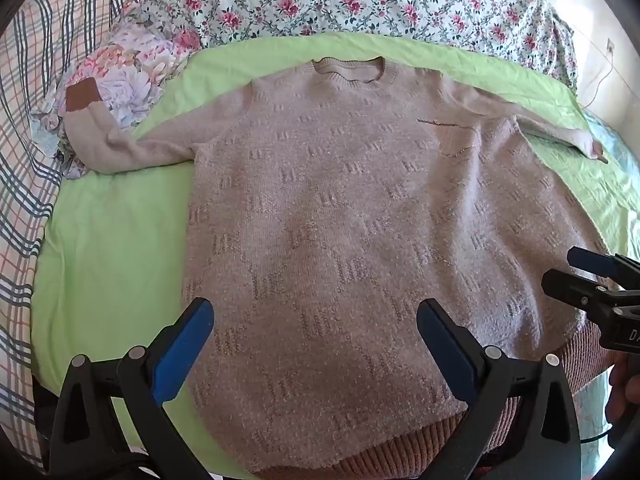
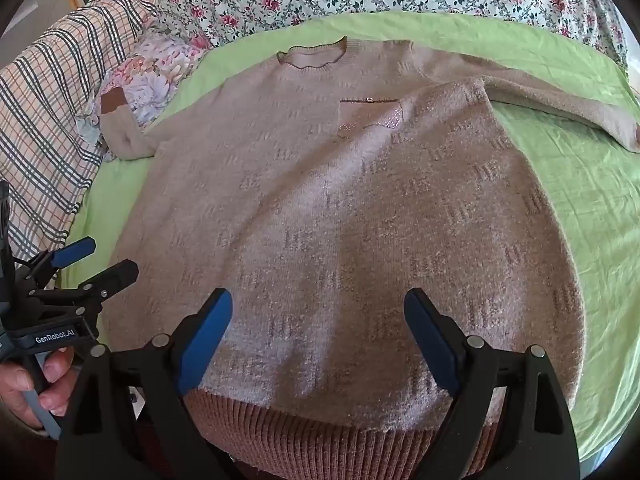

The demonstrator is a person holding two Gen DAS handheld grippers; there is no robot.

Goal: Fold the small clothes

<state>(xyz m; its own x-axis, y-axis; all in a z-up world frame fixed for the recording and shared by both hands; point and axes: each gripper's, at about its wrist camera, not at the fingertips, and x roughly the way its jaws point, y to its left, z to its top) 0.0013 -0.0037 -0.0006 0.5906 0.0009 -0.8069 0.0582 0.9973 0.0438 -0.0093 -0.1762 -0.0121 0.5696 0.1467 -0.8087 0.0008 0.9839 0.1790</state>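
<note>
Pink knit sweater (image 1: 340, 208) lies flat, front up, on the green sheet (image 1: 108, 248), sleeves out sideways. Left gripper (image 1: 316, 344) and right gripper (image 2: 318, 336) both hover over the hem end, jaws spread wide, nothing pinched. Left cuff seems to rest on the floral pillow (image 1: 120, 76).
</note>
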